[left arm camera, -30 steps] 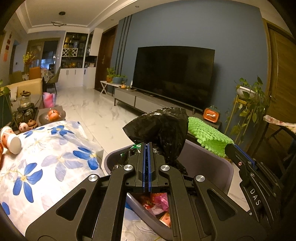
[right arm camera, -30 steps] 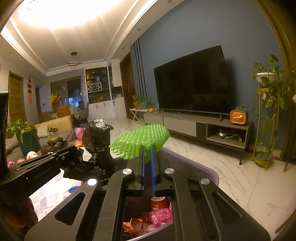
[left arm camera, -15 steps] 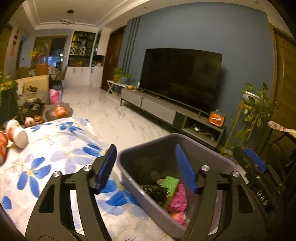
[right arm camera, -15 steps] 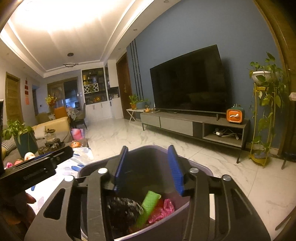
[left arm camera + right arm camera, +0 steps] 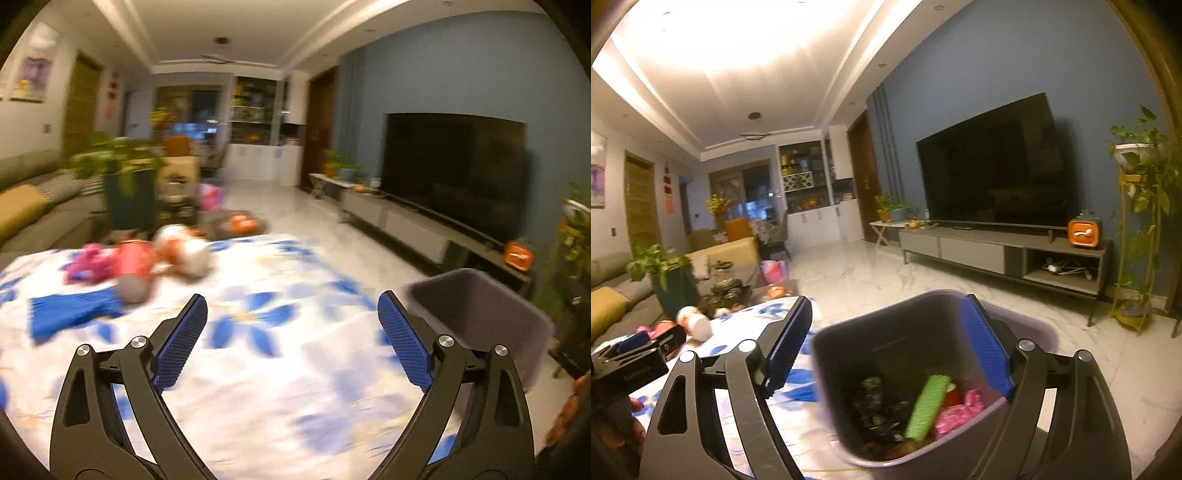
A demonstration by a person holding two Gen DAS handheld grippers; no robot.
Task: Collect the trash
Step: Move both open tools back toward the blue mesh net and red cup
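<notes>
The left gripper (image 5: 290, 325) is seen from behind, its jaws spread wide after just having been opening, with nothing held between the blue pads (image 5: 181, 341). Below and ahead of them a white tablecloth (image 5: 258, 373) printed with blue flowers is spread, blurred by motion. Toward its far left edge a cluster of trash is laid: a pink crumpled piece (image 5: 88, 266), a red can (image 5: 133, 269) on its side, a white-and-orange cup (image 5: 184, 251) and a flat blue piece (image 5: 70, 314). At the right, just beside the tablecloth's edge, a grey bin (image 5: 480, 314) is seen. A dark television (image 5: 454, 173) is mounted on the blue wall beyond.
</notes>
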